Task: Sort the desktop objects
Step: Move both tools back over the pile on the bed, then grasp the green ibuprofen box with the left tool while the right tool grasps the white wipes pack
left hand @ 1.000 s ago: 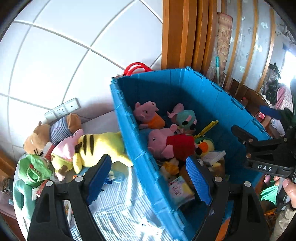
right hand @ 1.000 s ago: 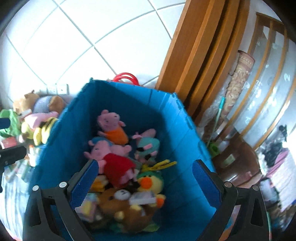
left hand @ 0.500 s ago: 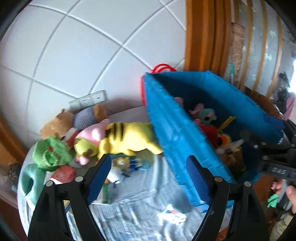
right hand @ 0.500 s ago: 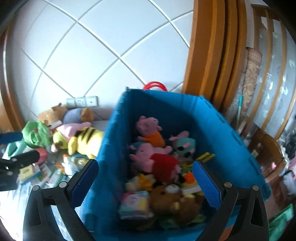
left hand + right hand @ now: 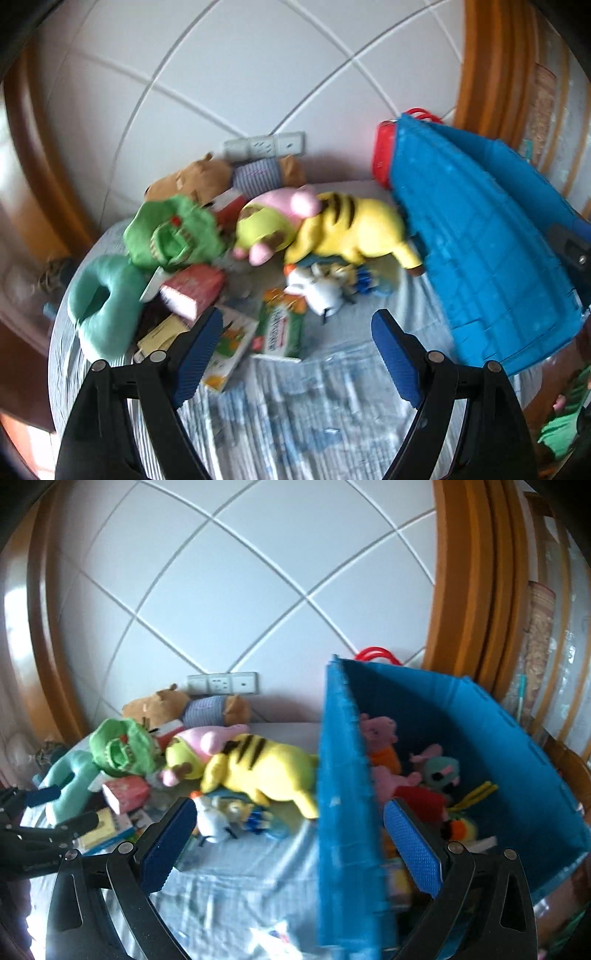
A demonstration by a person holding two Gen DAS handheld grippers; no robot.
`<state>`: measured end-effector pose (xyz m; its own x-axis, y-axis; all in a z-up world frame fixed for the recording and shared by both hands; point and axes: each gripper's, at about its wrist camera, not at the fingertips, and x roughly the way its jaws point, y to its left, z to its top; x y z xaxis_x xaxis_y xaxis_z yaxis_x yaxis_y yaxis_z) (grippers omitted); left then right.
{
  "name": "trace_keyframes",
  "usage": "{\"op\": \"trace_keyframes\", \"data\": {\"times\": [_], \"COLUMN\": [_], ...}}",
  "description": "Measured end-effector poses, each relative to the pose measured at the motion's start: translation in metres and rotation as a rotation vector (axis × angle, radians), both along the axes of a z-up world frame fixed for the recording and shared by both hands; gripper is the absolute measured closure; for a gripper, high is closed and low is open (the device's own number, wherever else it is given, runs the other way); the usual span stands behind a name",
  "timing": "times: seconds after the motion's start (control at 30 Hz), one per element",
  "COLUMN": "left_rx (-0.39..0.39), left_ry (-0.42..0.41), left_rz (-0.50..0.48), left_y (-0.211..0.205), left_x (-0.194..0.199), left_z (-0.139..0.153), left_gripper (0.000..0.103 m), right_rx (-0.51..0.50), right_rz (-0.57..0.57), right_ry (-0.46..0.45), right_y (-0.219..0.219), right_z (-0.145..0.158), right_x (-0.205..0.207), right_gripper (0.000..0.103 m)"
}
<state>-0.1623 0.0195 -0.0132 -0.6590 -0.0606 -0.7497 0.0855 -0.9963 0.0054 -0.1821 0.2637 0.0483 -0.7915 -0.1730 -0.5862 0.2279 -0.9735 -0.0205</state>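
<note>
blue cloth (image 5: 295, 413), toy pile (image 5: 258, 236) beyond spread left fingers (image 5: 201, 352)

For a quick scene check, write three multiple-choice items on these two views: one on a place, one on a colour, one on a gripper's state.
1. Where does the yellow striped plush lie?
A. inside the crate
B. on the cloth beside the blue crate
C. between a gripper's fingers

2. What colour are the handles showing behind the crate's far corner?
A. red
B. black
C. yellow

3. How is the left gripper?
A. shut on a book
B. shut on a plush
C. open, holding nothing

Key:
1 B, the left wrist view shows it lying on the striped cloth against the crate's outer wall.
2 A, two red loops rise above the crate's rim in the right wrist view.
3 C, its blue pads stand wide apart with only the cloth and clutter seen between them.
</note>
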Motion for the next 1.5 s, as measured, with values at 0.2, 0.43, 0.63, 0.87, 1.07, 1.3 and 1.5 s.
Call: {"op": "trace_keyframes", "data": {"times": [0.2,0.43,0.63,0.87,1.07,1.3,1.5], "left_rx": [0.011,0.014,0.023,0.028,0.02,0.003,0.015], "left_ry": [-0.035,-0.101,-0.165,-0.235,-0.296,-0.343,-0.374], "left_rz": [0.061,0.084,0.117,0.142,0.089,-0.021,-0.101], "left_y": [-0.053,-0.081,-0.086,-0.07,-0.054,-0.049,-0.041], "left_x": [0.014,0.021,0.024,0.022,0.008,-0.038,-0.103], "left_z": [-0.025,-0.06,-0.093,-0.126,-0.155,-0.186,-0.227], "left_gripper": [0.02,0.02,0.02,0.02,0.02,0.02,0.02], "right_rx": [0.004,0.022,0.047,0.045,0.065,0.069,0.083], "right_rz": [0.05,0.09,0.106,0.08,0.03,-0.11,-0.231], "right_ry": [-0.007,-0.08,-0.262,-0.459,-0.5,-0.482,-0.441], "right_y": [-0.043,-0.07,-0.067,-0.032,-0.015,-0.005,-0.004], "right_z": [-0.015,-0.058,-0.132,-0.233,-0.275,-0.303,-0.312], "right_x": [0.009,0.021,0.022,0.022,0.03,0.026,0.015], "right_gripper": [0.001,0.0,0.001,0.001,0.006,0.006,0.006]}}
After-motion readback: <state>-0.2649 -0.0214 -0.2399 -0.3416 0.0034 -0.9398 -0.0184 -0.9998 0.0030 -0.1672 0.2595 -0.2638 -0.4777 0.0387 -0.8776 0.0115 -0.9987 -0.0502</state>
